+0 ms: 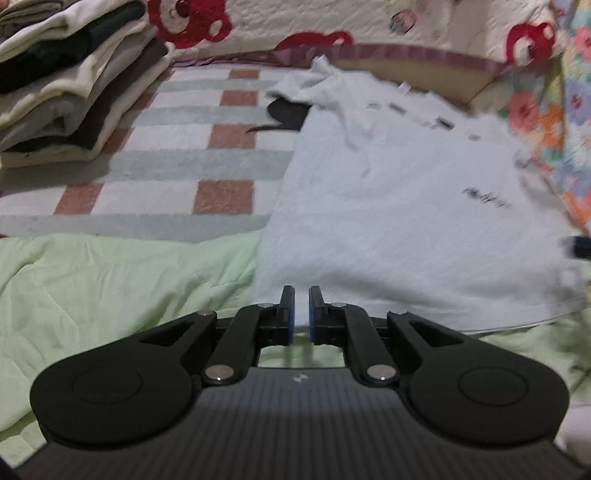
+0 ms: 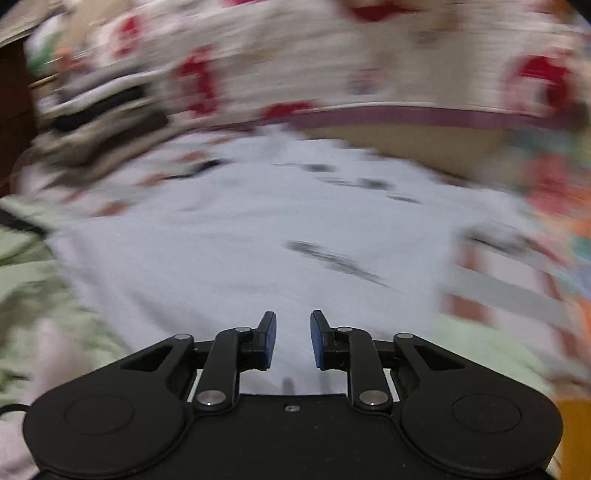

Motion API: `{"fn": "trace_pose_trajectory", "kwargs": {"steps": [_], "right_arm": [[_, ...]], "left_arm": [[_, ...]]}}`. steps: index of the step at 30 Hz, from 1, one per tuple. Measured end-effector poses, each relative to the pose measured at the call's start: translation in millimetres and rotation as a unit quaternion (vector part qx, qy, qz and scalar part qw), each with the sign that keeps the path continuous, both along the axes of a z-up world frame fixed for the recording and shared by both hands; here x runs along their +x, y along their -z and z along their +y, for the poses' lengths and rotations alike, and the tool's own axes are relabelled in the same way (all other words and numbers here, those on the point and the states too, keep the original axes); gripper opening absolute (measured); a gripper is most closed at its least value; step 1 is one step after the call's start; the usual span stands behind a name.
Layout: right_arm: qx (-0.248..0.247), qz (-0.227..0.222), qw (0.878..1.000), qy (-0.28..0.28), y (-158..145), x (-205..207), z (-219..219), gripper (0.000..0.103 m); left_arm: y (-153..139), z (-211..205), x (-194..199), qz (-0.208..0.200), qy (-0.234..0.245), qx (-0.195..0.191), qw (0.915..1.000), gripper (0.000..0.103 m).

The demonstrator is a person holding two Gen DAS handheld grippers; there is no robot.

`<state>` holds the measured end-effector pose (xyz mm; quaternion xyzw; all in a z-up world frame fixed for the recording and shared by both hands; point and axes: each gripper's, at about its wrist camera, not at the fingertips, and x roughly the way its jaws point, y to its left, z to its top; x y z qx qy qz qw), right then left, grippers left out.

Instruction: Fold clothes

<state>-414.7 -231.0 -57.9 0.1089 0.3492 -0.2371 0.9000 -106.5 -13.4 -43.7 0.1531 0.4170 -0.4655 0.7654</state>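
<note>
Left gripper [image 1: 301, 308]: bottom centre of the left wrist view; jaws narrowly parted, nothing between them, poised at the near hem of the shirt.
Right gripper [image 2: 293, 339]: bottom centre of the right wrist view, which is heavily blurred; jaws moderately apart, empty, over the white fabric.
White shirt [image 1: 399, 206]: one, spread flat across the centre and right of the frame, long axis running from the near hem up to the far collar; dark lettering shows toward the right.
Green quilt [image 1: 110, 295]: lower left, under the hem.
Checked blanket [image 1: 192, 147]: middle left, under the shirt.
Dark item [image 1: 286, 114]: beside the far left sleeve; cannot tell what.
Folded stack [image 1: 70, 74]: one pile, upper left.
Bear-print cover [image 1: 332, 22]: across the top.
</note>
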Motion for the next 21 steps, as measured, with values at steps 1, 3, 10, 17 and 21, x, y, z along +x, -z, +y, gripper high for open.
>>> {"fn": "trace_pose_trajectory", "kwargs": {"steps": [1,3,10,17,21], "right_arm": [[0.016,0.004,0.999,-0.036,1.9,21.0,3.7,0.011],[0.048,0.011,0.993,-0.109,5.7,63.0,11.1,0.010],[0.048,0.049,0.974,-0.217,39.9,132.5,47.9,0.033],[0.067,0.044,0.966,-0.247,55.5,162.4,57.7,0.006],[0.107,0.008,0.969,-0.223,47.8,159.0,41.6,0.004]], "left_arm": [[-4.7,1.6,-0.1,0.006,0.002,-0.010,0.9999,0.009],[1.8,-7.3,-5.8,0.003,0.025,-0.007,0.9997,0.010],[38.9,-29.5,-25.0,-0.005,0.072,0.005,0.9974,0.012],[41.0,-33.5,-39.0,-0.030,0.096,-0.037,0.9942,0.012],[40.2,-37.7,-45.9,-0.041,0.119,-0.056,0.9905,0.012]]}}
